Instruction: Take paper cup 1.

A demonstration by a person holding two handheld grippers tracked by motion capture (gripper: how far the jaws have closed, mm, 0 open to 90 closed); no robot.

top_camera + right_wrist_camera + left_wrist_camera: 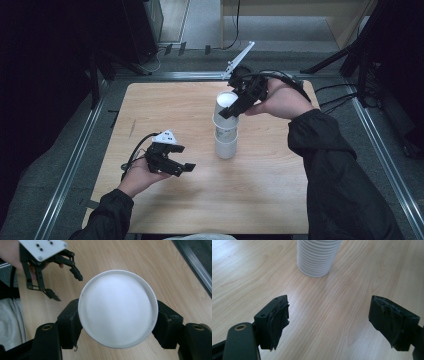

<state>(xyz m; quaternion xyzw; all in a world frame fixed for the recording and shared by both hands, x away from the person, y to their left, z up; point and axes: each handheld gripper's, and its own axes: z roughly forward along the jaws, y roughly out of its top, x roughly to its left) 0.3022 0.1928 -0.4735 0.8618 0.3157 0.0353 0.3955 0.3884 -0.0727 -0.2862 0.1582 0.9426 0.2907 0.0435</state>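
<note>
A short stack of white ribbed paper cups [226, 143] stands upright in the middle of the wooden table [160, 105]. My right gripper [231, 107] is shut on the topmost white cup [225, 102], pads on its two sides just under the rim, holding it raised over the stack. In the right gripper view I look down into that cup [117, 307], with the right gripper [118, 323] clamped around it. My left gripper [182, 159] hovers open to the left of the stack and holds nothing. The left gripper view has the stack's base [317, 257] ahead of the wide jaws of the left gripper [329, 317].
The table sits inside a metal frame [75, 155] over grey carpet. Cables and dark stands [350, 55] lie beyond the far edge. The left gripper [63, 275] also appears at the top left of the right gripper view, above bare wood.
</note>
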